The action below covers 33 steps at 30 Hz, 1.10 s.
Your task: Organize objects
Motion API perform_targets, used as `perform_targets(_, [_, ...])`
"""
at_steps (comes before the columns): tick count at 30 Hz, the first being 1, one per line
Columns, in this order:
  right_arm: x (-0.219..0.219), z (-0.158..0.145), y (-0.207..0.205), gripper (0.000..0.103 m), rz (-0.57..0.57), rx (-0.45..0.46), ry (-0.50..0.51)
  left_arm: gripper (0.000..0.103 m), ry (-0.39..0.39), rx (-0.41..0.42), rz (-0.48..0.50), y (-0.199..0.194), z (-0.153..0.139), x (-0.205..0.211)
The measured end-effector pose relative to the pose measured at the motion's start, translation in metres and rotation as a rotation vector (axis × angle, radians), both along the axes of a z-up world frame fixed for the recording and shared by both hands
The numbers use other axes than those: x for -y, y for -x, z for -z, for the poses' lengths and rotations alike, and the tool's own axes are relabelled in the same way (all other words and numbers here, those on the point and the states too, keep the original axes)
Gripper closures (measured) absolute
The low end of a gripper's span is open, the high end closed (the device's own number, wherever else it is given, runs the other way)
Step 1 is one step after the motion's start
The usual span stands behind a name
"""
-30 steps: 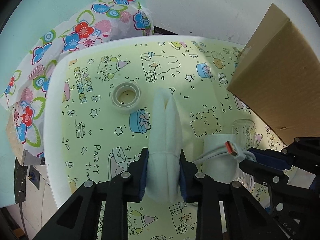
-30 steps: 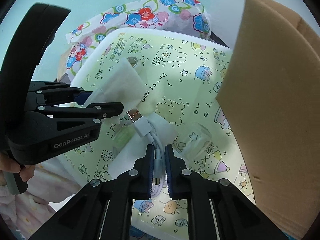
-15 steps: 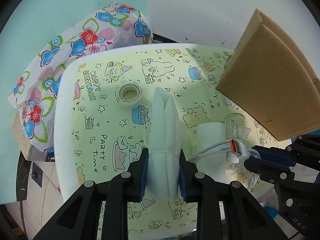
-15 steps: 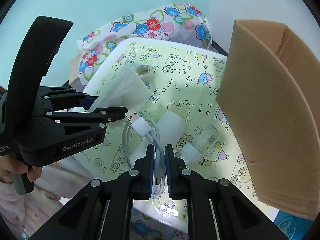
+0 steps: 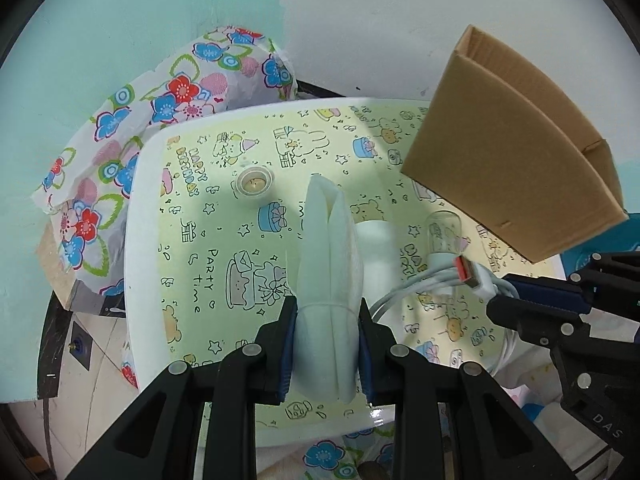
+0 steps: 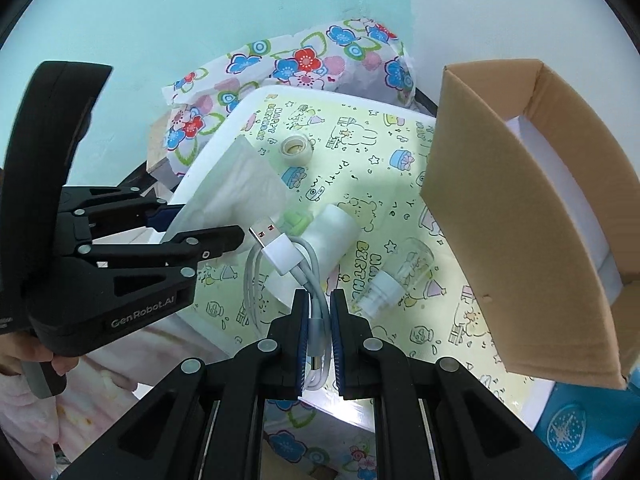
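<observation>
Now left tongs (image 5: 326, 316) clamp the folded cloth (image 5: 328, 256), right tongs (image 6: 318, 322) the cable (image 6: 288, 256)

On my counter (image 5: 144, 240) the tape roll (image 5: 254, 182) lies toward the far left corner, the box (image 5: 516, 152) along the right edge, the bottle (image 5: 442, 236) and white roll (image 5: 376, 248) between them.

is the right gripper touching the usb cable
Touching. The right wrist view shows the right gripper shut on the coiled white USB cable, both blue pads pressed against the bundle, with its plug end sticking out above the table.
</observation>
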State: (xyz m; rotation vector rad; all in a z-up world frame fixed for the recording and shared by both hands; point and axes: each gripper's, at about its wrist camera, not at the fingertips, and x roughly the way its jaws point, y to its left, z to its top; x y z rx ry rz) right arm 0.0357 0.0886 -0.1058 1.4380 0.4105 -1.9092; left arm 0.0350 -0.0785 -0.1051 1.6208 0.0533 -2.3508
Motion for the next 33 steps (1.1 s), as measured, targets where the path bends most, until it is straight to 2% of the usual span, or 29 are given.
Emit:
perform_targets(9, [-0.011,-0.009,0.000,0.089,0.001,-0.025,-0.019,0.078,0.028,-0.006,0.038,-0.005,-0.013,-0.022])
perform_targets(19, [-0.031,-0.022,0.003,0.089,0.007,-0.032,-0.031,0.078,0.021,-0.011,0.062,-0.001,-0.021,-0.041])
perform_targets(31, [-0.059,-0.063,0.011,0.089,0.024,-0.070,-0.011,0.078,0.057,-0.038,0.136,0.015,-0.054,-0.080])
perform_targets(33, [-0.065,-0.069,0.015,0.089,0.029,-0.063,-0.002,0.078,0.043,-0.045,0.142,0.018,-0.060,-0.085])
